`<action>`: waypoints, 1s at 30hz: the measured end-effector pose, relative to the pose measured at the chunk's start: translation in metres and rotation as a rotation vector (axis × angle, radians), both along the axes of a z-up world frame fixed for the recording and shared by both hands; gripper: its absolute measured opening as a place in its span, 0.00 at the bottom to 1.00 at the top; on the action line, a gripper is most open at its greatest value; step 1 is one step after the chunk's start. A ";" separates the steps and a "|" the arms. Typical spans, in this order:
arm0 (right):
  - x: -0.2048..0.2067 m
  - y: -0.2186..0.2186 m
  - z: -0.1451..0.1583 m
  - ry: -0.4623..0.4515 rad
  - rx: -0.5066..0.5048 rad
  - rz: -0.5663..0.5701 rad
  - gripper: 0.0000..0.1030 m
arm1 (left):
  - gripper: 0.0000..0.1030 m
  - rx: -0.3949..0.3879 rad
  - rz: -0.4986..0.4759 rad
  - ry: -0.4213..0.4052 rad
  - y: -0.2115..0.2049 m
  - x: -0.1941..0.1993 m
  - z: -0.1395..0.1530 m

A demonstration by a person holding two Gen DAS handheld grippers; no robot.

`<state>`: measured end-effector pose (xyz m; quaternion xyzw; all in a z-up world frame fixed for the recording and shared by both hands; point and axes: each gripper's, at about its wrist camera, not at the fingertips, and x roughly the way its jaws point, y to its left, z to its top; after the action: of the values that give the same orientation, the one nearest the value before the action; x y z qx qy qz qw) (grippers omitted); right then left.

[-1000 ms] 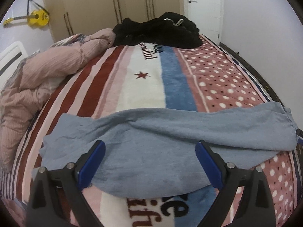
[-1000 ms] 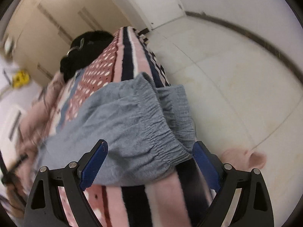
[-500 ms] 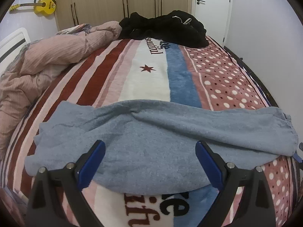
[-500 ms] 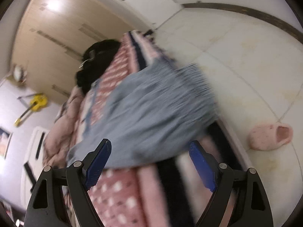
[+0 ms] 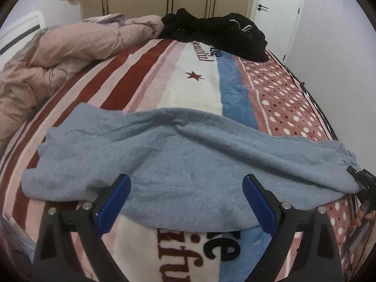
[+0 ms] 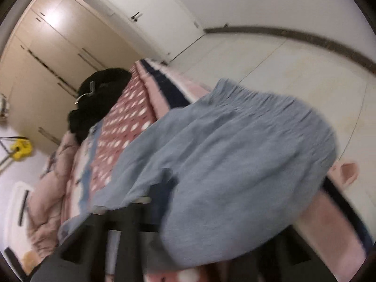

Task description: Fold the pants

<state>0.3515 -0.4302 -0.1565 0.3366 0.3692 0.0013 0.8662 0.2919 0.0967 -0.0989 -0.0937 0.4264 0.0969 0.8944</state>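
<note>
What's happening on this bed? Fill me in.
A person with a two-finger gripper in each hand is starting to fold soft blue-grey fleece pants spread across the striped and dotted plush blanket. The right gripper has just been closing and its jaws now pinch the fabric near the gathered waistband. The left gripper hovers open over the near edge, gripping nothing yet.
</note>
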 end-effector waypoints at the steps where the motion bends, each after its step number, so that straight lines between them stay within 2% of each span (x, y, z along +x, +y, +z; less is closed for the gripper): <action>1: -0.003 -0.002 0.003 -0.011 -0.012 -0.007 0.06 | 0.92 -0.001 0.002 0.003 0.002 -0.001 -0.002; 5: -0.017 -0.014 0.021 -0.054 -0.109 -0.030 0.06 | 0.92 0.030 0.014 0.022 0.007 -0.002 -0.009; 9: -0.035 -0.056 0.038 -0.073 -0.137 -0.111 0.05 | 0.91 0.041 0.022 0.025 0.012 -0.003 -0.009; 13: -0.053 -0.097 0.054 -0.067 -0.193 -0.141 0.05 | 0.91 0.018 0.036 0.024 0.017 -0.003 -0.007; 15: -0.061 -0.104 0.056 -0.051 -0.227 -0.120 0.06 | 0.91 0.002 0.041 0.027 0.019 0.000 -0.004; 17: -0.068 -0.104 0.053 -0.023 -0.228 -0.059 0.11 | 0.91 -0.029 0.042 0.030 0.021 0.005 0.001; 18: -0.070 -0.103 0.050 -0.015 -0.222 -0.034 0.19 | 0.91 -0.051 0.046 0.036 0.022 0.008 0.004; 19: -0.072 -0.101 0.048 -0.011 -0.210 -0.008 0.36 | 0.91 -0.070 0.043 0.043 0.022 0.012 0.008; 20: -0.077 -0.098 0.047 -0.013 -0.194 0.023 0.46 | 0.91 -0.079 0.037 0.052 0.023 0.016 0.013; 21: -0.083 -0.094 0.047 -0.014 -0.193 0.042 0.59 | 0.91 -0.073 0.034 0.062 0.023 0.020 0.022; 23: -0.094 -0.081 0.048 0.004 -0.223 0.090 0.61 | 0.91 -0.033 0.029 0.066 0.024 0.026 0.039; 26: -0.121 -0.066 0.052 0.022 -0.232 0.165 0.62 | 0.91 0.064 -0.054 0.099 0.030 0.038 0.072; 30: -0.154 -0.033 0.066 -0.045 -0.225 0.281 0.62 | 0.91 0.213 -0.142 0.210 0.042 0.040 0.083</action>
<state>0.1975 -0.4635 -0.0901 0.1824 0.3908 0.0887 0.8978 0.3320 0.1383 -0.0161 0.0430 0.5104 0.0873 0.8544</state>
